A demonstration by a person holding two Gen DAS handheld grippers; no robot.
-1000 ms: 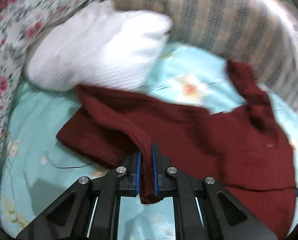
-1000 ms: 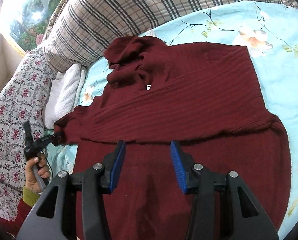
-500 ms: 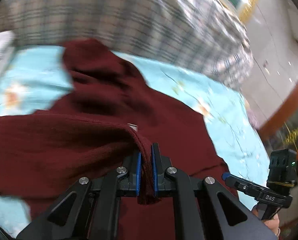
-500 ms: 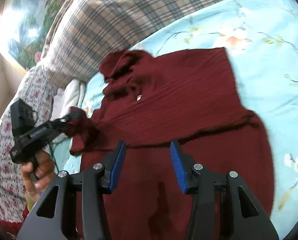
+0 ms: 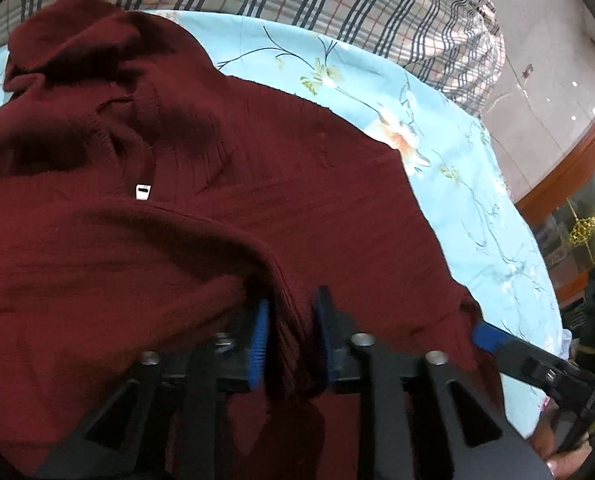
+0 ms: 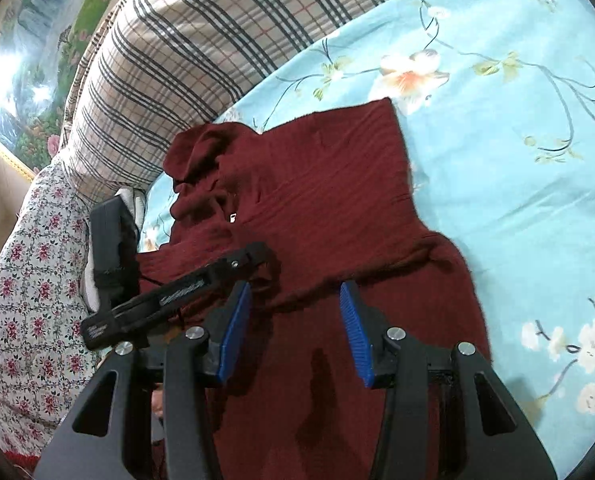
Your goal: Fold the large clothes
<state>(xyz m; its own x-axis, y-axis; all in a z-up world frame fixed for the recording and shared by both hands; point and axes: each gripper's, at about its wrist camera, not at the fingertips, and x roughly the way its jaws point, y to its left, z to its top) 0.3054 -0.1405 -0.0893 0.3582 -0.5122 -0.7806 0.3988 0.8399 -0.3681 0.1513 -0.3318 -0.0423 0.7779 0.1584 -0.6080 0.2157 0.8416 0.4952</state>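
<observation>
The maroon sweater (image 6: pixel 337 208) lay flat on the bed (image 6: pixel 517 128), collar toward the plaid pillow (image 6: pixel 201 40). The left hand-held gripper (image 5: pixel 291 340) had its jaws slightly parted around the sleeve cuff (image 5: pixel 289 320) over the body. The right hand-held gripper (image 6: pixel 295 324) hovered, jaws apart. The sleeve fold seemed underway; next, dropping the cuff flat.

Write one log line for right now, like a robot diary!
left gripper: jaws parted around sleeve cuff | right gripper: open over sweater | sweater: on floral sheet
</observation>
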